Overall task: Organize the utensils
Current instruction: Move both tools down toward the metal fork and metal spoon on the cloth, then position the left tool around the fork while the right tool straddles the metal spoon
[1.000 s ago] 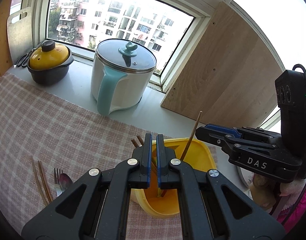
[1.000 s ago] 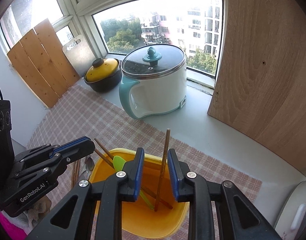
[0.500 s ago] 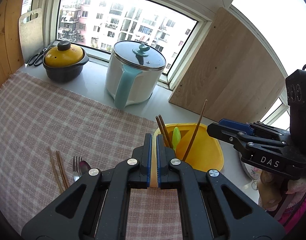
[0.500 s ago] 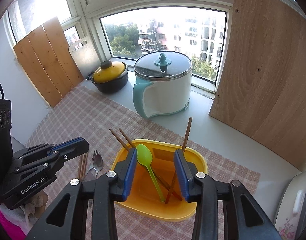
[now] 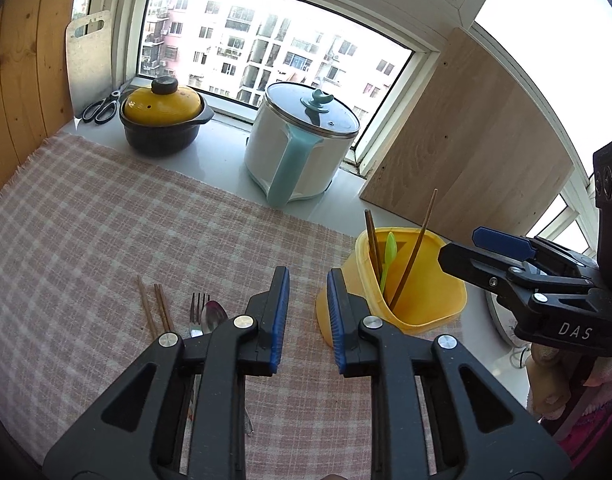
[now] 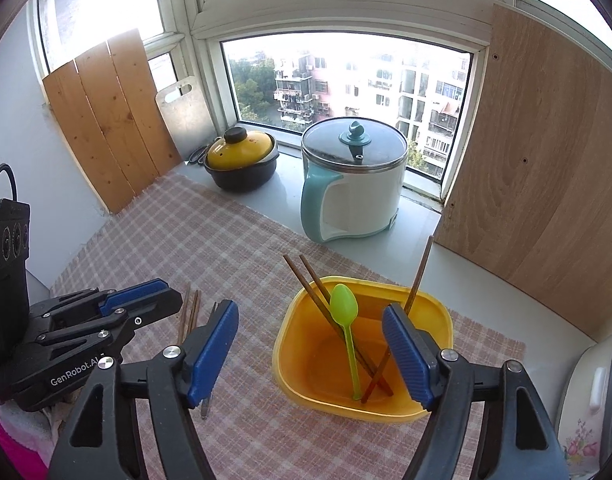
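In the left wrist view the left gripper (image 5: 308, 304) fills the lower centre of the frame, its blue-padded jaws a narrow gap apart and opening, with only the checked cloth (image 5: 105, 240) showing between them. Just left of its fingers, a pair of brown chopsticks (image 5: 153, 308), a fork (image 5: 197, 312) and a metal spoon (image 5: 213, 314) lie side by side on the cloth. This view alone shows the fork and spoon clearly; in the right wrist view they are mostly hidden behind a blue finger.

At the right of that frame stands the yellow container (image 5: 426, 300), partly on the cloth's right edge, with the right gripper (image 5: 502, 248) reaching in from the right edge.

The right wrist view looks down into the yellow container (image 6: 306, 360) at lower centre. It shows what the other view cannot: a green spoon (image 6: 344, 312) and three brown chopsticks (image 6: 322, 300) leaning inside, their tips crossing on the bottom. The right gripper (image 6: 310, 340) has its jaws wide apart and opening, holding nothing, with the container seen beyond them. The left gripper (image 6: 145, 296) enters from the left.

Along the windowsill in both views sit a white pot with a teal handle (image 6: 354, 184) and a black casserole with a yellow lid (image 6: 241, 160). Only the left wrist view shows the scissors (image 5: 101, 106) plainly.
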Demonstrator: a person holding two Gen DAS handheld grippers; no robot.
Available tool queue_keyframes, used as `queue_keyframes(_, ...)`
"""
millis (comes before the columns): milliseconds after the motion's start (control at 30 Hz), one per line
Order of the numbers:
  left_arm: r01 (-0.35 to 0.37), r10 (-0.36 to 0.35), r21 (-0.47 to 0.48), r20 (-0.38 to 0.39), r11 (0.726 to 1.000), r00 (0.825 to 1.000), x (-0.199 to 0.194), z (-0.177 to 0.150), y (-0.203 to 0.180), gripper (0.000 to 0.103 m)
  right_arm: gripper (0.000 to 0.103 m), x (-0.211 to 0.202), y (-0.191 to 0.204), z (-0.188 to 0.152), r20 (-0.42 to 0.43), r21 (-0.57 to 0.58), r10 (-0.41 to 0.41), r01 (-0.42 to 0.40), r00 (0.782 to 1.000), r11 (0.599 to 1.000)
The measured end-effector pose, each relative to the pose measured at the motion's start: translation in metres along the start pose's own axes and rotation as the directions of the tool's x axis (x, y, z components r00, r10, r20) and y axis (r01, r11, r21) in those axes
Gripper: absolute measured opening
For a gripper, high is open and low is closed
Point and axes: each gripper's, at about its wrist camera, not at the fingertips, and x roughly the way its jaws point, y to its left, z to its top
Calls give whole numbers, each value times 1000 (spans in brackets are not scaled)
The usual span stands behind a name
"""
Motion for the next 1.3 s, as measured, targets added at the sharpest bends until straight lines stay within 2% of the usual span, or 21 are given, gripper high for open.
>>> queue_keyframes(33,-1,1,0,-3,1000,1000,-1,-1,3,18,81,0,4,0,2,-2,-1,1,1000,1000)
queue_keyframes(100,-6,6,-1,-7,1000,1000,-4,-3,12,28,85,0,9,-1,8,-8,1,-1,1000,1000)
queue_keyframes(333,-48,48,11,-12,999,999,-10,-13,51,29,94,2,34,-11,28,-45,7,-6,1000,999)
queue_keyframes(567,-93,91,-18,-86,996,992,0,-30,95,29,95,13,53,-26,47,-49,36,-34,998,998)
queue_keyframes(700,-98,95,-16,-129,995,987,8,-40,112,29,95,24,68,-38,8,-73,66,-65,998,995)
queue_keyframes(900,-85,83,-2,-181,996,980,22,-57,125,29,95,43,82,-65,-31,-58,35,-37,999,998)
queue_keyframes(1100,-52,58,30,-222,998,973,37,-69,123,29,82,68,83,-91,-98,26,41,-39,994,999)
queue_keyframes(1300,0,23,87,-268,996,963,60,-75,111,27,67,85,87,-107,-156,49,36,-29,987,998)
